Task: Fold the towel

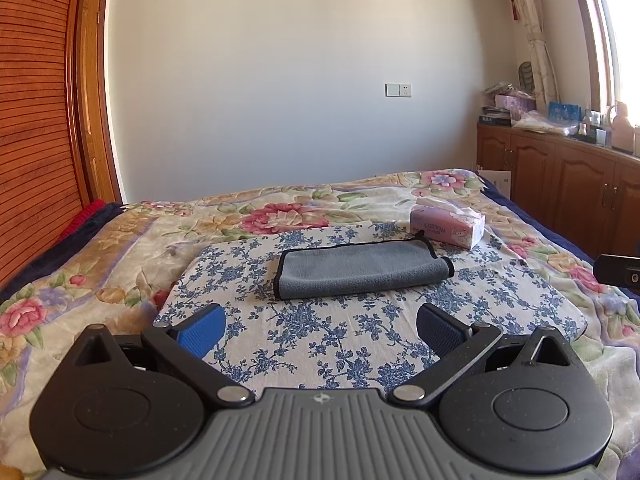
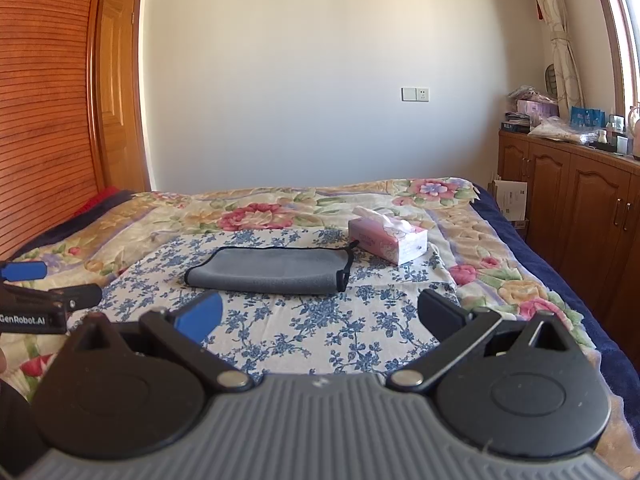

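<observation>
A grey towel [image 1: 362, 270] with black edging lies folded in a flat strip on a blue-flowered white cloth [image 1: 320, 344] on the bed. It also shows in the right wrist view [image 2: 268, 270]. My left gripper [image 1: 322, 330] is open and empty, held above the cloth a short way in front of the towel. My right gripper [image 2: 320, 320] is open and empty too, in front of the towel and apart from it. The left gripper shows at the left edge of the right wrist view [image 2: 36, 296].
A pink tissue box [image 1: 448, 226] stands just behind the towel's right end, also seen in the right wrist view [image 2: 388, 238]. A flowered bedspread [image 1: 100, 256] covers the bed. A wooden headboard [image 1: 32, 140] is at the left, wooden cabinets [image 1: 560, 188] at the right.
</observation>
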Action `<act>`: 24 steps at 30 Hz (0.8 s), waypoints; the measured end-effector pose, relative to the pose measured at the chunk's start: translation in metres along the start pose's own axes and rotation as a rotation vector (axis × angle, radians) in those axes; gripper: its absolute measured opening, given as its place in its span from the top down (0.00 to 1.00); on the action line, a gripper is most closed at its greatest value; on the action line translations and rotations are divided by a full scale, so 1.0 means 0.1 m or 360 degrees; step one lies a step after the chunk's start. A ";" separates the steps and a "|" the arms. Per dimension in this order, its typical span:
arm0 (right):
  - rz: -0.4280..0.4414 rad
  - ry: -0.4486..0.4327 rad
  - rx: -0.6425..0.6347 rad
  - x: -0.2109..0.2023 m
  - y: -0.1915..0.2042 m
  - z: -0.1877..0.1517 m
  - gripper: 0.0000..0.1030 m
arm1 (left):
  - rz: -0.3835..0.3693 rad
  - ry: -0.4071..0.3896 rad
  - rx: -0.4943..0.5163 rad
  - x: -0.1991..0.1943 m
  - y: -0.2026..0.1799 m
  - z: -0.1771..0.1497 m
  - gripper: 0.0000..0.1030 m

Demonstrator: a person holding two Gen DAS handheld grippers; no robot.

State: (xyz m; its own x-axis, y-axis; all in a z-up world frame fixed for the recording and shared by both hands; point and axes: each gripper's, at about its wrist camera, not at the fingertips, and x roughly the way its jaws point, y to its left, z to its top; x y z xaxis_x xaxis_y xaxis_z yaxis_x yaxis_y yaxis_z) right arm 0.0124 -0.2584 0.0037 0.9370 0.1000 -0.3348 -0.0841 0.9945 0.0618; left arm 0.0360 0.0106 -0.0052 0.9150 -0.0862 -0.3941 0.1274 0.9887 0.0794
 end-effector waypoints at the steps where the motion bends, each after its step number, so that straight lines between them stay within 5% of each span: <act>1: 0.0000 -0.0002 0.0002 0.00 0.00 0.00 0.00 | 0.0001 -0.0003 0.0002 0.00 0.00 0.00 0.00; 24: -0.0031 -0.0142 0.0011 -0.10 -0.02 0.02 0.00 | 0.0016 -0.0116 0.0012 -0.10 0.00 0.02 0.00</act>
State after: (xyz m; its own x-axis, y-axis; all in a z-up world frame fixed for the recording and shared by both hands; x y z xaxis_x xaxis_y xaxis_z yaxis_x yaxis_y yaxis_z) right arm 0.0039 -0.2619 0.0085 0.9650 0.0770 -0.2507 -0.0632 0.9960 0.0626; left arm 0.0281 0.0113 0.0006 0.9418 -0.0855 -0.3252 0.1208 0.9886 0.0900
